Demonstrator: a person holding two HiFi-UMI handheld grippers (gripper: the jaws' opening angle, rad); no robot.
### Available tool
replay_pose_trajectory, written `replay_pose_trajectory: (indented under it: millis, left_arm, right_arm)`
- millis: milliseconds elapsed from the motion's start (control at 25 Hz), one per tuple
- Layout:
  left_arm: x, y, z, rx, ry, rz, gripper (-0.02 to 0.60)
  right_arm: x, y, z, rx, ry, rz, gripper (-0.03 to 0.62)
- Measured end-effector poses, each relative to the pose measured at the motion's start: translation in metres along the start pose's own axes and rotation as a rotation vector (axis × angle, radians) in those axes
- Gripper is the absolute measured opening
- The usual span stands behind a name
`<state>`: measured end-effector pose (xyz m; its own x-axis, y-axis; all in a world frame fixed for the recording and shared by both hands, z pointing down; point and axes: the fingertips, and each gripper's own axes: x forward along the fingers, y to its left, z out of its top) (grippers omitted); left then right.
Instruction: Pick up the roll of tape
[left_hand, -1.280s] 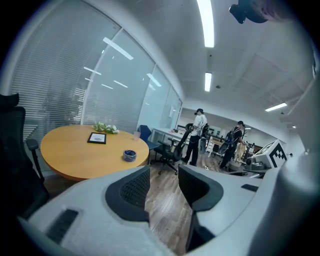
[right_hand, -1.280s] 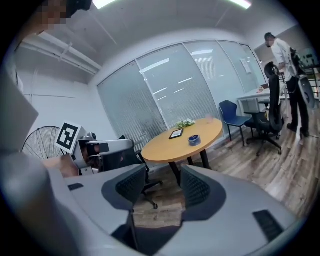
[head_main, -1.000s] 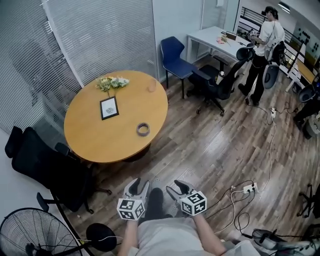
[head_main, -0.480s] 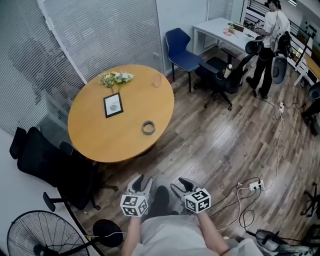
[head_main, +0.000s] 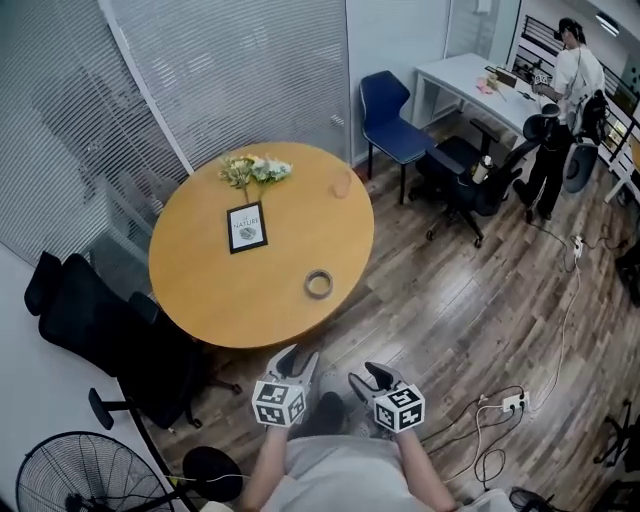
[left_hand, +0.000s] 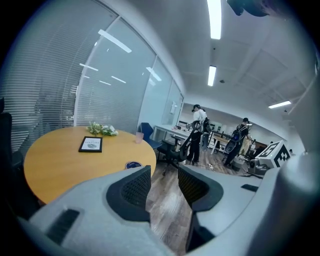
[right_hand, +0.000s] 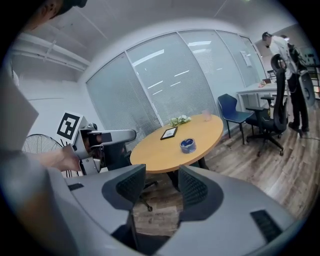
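Roll of tape: flat on the round wooden bench, hole upward, so no long axis to line up with. Sits off the framed card toward the bench edge nearest the claws, and well apart from both of them, ahead across bare floor.

Left claw: jaws a modest gap apart, nothing between, aimed almost at the roll and seemingly a little the nearer of the two. Right claw: also parted and empty, further from the framed card, with the roll ahead and slightly off its line. Probably calls for a step forward before any reach.

Beyond the framed card: flowers and a pale cup. On the card's side away from the roll: a black chair. Far past the cup: a blue chair, desks, a person standing.
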<state>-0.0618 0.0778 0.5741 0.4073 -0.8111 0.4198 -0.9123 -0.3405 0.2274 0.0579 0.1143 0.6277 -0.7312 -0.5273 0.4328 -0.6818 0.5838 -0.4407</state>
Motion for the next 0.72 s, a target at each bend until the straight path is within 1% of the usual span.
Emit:
replay_pose_trajectory:
  millis: [160,400,720]
  left_arm:
    - [0.024,0.034,0.025,-0.019,-0.015,0.010,0.160]
    - [0.063,0.071,0.048,-0.020,-0.015,-0.015,0.160]
    - [0.106,0.122,0.069,-0.037,-0.005,-0.049,0.160]
  right_arm:
    - [0.028,-0.010,0.023,0.001,0.013,-0.010,0.201]
    - [0.069,-0.026,0.046,0.009,0.022,-0.036,0.199]
    - [0.118,-0.048,0.065,0.042,0.046,-0.125,0.199]
